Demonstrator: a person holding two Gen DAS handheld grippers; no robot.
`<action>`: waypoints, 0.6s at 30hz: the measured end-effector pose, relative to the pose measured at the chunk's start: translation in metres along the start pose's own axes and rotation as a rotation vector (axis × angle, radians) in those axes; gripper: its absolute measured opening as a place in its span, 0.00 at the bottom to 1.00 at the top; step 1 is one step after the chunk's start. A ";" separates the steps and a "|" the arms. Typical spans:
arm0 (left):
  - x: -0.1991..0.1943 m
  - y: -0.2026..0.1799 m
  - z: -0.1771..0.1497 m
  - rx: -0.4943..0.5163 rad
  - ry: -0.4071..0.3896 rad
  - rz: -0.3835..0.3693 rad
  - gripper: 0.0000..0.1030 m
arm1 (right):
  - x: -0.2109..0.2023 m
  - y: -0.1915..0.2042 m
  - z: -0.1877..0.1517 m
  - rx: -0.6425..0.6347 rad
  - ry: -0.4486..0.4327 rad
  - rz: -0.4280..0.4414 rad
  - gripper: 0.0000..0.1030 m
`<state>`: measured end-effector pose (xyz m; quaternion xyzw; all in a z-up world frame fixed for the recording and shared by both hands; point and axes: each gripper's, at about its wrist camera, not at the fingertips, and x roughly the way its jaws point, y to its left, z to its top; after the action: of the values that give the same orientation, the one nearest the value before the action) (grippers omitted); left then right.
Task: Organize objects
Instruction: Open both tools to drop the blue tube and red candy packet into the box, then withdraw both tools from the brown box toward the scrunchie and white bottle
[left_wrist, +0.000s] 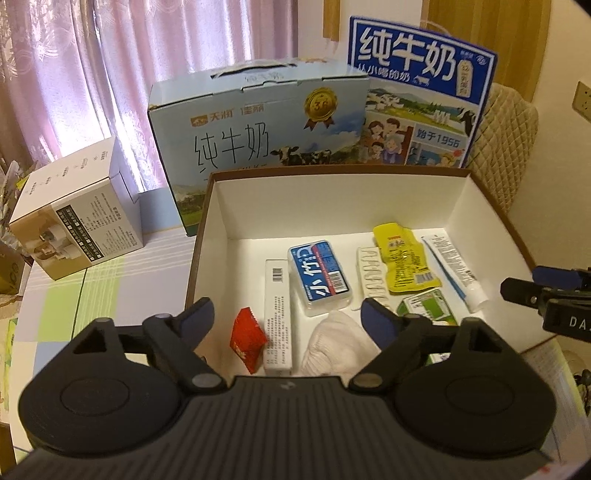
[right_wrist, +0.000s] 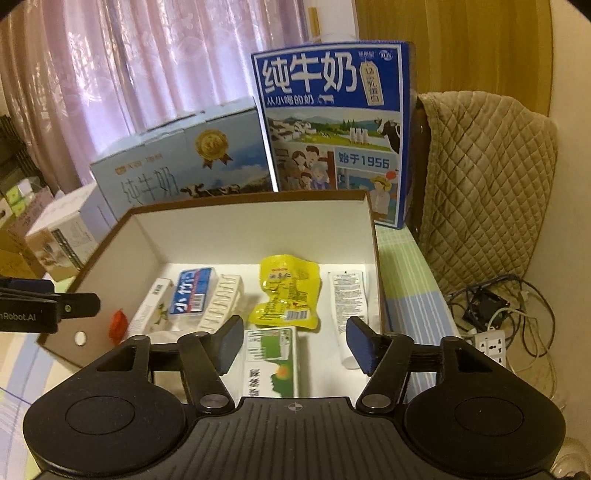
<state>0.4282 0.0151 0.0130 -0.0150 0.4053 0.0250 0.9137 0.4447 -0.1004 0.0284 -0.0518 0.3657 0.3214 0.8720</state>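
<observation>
Brown-rimmed cardboard box with white inner walls (left_wrist: 218, 206) sits on a pale striped tablecloth (left_wrist: 122, 280) and holds the sorted items laid side by side. From left: a small red packet (left_wrist: 246, 338), a long white carton with a barcode (left_wrist: 277, 314), a blue-labelled clear plastic case (left_wrist: 319, 275), a white ribbed strip (left_wrist: 371, 275), a yellow crinkled snack pouch (left_wrist: 400, 258), and a white tube with a blue stripe (left_wrist: 452, 266). Nearer the cameras lie a white knitted cloth (left_wrist: 330, 347) and a green-and-white carton (right_wrist: 271, 362).

The left gripper (left_wrist: 286, 321) hangs over the box's near left part, jaws spread wide, holding nothing. The right gripper (right_wrist: 293, 343) hangs over the near right part, equally spread and empty, probably poised to pick or adjust something.

Both gripper bodies hide the box's near wall. Small print is unreadable. Two milk cartons stand behind the box.
</observation>
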 end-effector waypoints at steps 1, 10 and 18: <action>-0.004 -0.001 -0.001 0.000 -0.003 -0.004 0.86 | -0.005 0.001 -0.001 0.002 -0.004 0.006 0.60; -0.043 -0.008 -0.016 -0.012 -0.018 -0.017 0.93 | -0.045 0.012 -0.012 0.030 -0.035 0.020 0.71; -0.078 -0.007 -0.035 -0.036 -0.030 -0.026 0.93 | -0.077 0.020 -0.026 0.055 -0.040 0.046 0.73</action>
<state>0.3503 0.0035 0.0471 -0.0362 0.3909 0.0205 0.9195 0.3766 -0.1334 0.0640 -0.0127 0.3579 0.3319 0.8727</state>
